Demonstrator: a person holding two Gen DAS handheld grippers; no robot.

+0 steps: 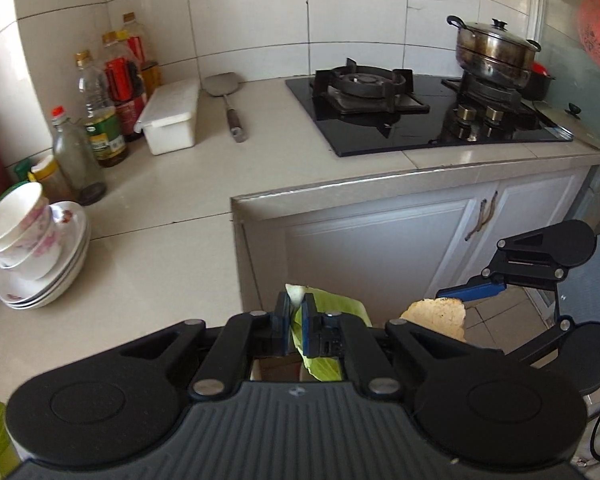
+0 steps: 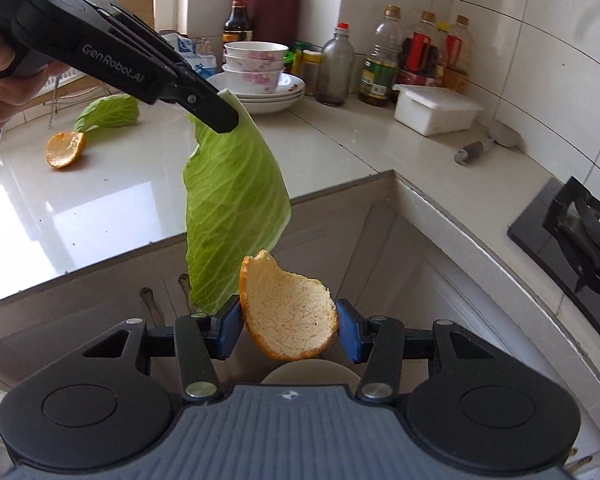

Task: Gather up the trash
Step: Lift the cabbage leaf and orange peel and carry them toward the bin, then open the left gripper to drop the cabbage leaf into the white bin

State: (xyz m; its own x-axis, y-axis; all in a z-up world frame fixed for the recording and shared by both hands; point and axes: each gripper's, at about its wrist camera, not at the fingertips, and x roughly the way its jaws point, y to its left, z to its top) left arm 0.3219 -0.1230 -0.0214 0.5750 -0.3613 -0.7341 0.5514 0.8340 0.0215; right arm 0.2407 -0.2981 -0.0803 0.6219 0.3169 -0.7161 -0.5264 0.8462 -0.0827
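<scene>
My left gripper (image 2: 228,120) pinches a cabbage leaf (image 2: 232,208) by its pale stem end, its long axis hanging straight down beyond the counter edge (image 2: 340,184). My right gripper (image 2: 288,320) clamps an orange peel (image 2: 292,316), cupped side facing me. The left gripper's body reads "GenRobot.AI".

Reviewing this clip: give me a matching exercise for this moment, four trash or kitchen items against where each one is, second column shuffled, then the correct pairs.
Items
1. Hanging cabbage leaf
2. Pale-sided orange peel
3. Second cabbage leaf
4. Lidded steel pot

Places
A. On the right burner of the stove
B. Lying on the counter beside another orange peel
C. Pinched in the left gripper, off the counter edge
D. Between the fingers of the right gripper, in front of the cabinet doors

Pairs: 1-C, 2-D, 3-B, 4-A
</scene>
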